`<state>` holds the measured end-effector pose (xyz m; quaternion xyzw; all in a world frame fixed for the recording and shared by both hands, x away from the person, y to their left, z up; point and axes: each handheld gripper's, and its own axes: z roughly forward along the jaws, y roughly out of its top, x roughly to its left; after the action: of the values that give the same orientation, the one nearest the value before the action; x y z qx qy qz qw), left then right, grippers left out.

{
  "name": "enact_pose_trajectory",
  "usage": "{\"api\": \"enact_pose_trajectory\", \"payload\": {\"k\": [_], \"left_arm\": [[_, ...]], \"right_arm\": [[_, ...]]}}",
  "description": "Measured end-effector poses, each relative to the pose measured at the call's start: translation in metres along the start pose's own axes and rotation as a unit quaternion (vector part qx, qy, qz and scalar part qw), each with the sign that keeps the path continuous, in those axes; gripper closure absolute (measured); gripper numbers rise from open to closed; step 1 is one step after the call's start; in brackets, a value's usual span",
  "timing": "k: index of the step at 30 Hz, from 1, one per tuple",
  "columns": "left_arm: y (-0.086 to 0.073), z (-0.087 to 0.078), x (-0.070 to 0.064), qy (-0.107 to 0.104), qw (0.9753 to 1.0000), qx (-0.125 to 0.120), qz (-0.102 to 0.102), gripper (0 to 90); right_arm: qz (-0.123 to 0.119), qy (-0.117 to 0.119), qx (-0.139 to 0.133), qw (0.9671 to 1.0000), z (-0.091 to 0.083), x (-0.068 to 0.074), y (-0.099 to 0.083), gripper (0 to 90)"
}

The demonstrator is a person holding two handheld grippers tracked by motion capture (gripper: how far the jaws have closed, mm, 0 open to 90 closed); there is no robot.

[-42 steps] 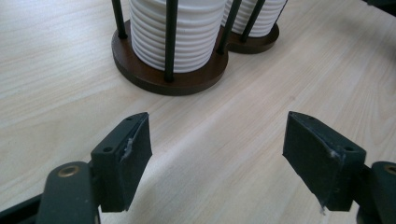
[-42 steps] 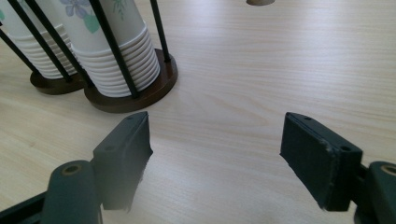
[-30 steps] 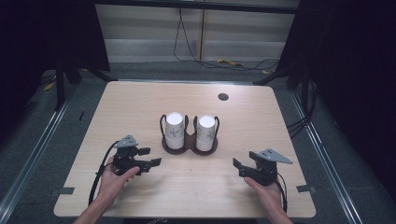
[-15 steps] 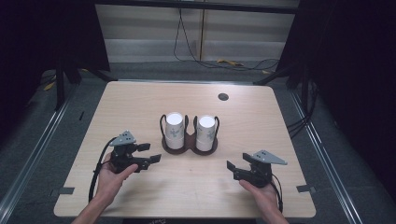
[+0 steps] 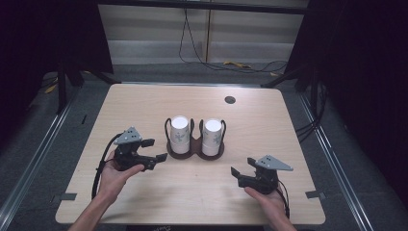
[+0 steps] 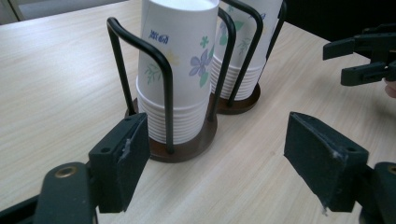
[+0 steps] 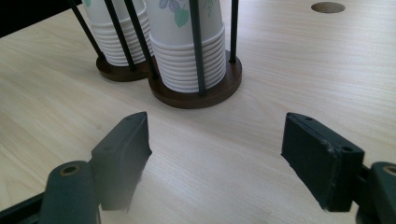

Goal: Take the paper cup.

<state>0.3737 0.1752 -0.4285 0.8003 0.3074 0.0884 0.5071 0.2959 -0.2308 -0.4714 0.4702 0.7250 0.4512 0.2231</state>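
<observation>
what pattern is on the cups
White cups printed with purple flowers and green leaves, plus small blue lettering; clearest in the left gripper view.

Bright table point(image 5: 144, 202), dark surroundings, soft shadows, slightly blurry.

From my left gripper view, the top paper cup point(image 6: 180, 44) of the nearer stack carries a short blue printed mark, high on its left side, above the flower pattern. It looks like two or three characters, but I can't make out what they say. The farther stack of cups point(image 6: 247, 46) shows only leaves and flowers, no lettering I can read. From my right gripper view and the high view, I read no text, numbers or labels on anything.
</observation>
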Motion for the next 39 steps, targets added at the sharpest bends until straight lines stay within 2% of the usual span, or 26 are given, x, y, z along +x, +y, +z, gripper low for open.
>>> {"api": "enact_pose_trajectory", "payload": {"k": [3,9,10,13,19,26,29,32,36,39], "left_arm": [[0.004,-0.002,0.000,0.000,1.0000,-0.007,0.006,21.1],[0.015,-0.001,0.003,-0.010,0.9997,-0.020,-0.009,18.6],[0.016,-0.001,0.003,-0.007,0.9997,-0.021,-0.005,18.3],[0.020,0.001,0.006,-0.004,0.9997,-0.023,-0.012,17.6],[0.030,0.001,0.014,0.009,0.9995,-0.031,0.000,23.2],[0.046,0.008,0.014,0.017,0.9990,-0.034,0.023,27.1],[0.054,0.012,0.015,0.004,0.9991,-0.032,0.027,26.8],[0.061,0.016,0.014,-0.004,0.9988,-0.024,0.042,26.1],[0.070,0.021,0.012,-0.001,0.9986,-0.022,0.048,25.8],[0.076,0.027,0.011,0.004,0.9985,-0.011,0.053,27.7]], "right_arm": [[-0.001,0.004,0.002,1.0000,0.000,0.001,0.000,23.4],[-0.004,0.005,0.002,1.0000,0.000,0.002,-0.001,23.5],[-0.003,0.007,0.003,1.0000,0.001,0.002,-0.001,23.6],[-0.006,0.010,0.006,0.9999,0.002,0.003,-0.001,23.8],[-0.011,0.010,0.003,0.9999,0.002,0.003,-0.002,23.8],[-0.013,0.013,0.006,0.9998,0.003,0.004,-0.002,23.8],[-0.012,0.014,0.005,0.9998,0.003,0.004,-0.002,23.8],[-0.011,0.013,0.005,0.9998,0.002,0.004,-0.002,23.8],[-0.011,0.014,0.005,0.9998,0.003,0.004,-0.002,23.8],[-0.013,0.015,0.006,0.9998,0.003,0.004,-0.002,23.8]]}}
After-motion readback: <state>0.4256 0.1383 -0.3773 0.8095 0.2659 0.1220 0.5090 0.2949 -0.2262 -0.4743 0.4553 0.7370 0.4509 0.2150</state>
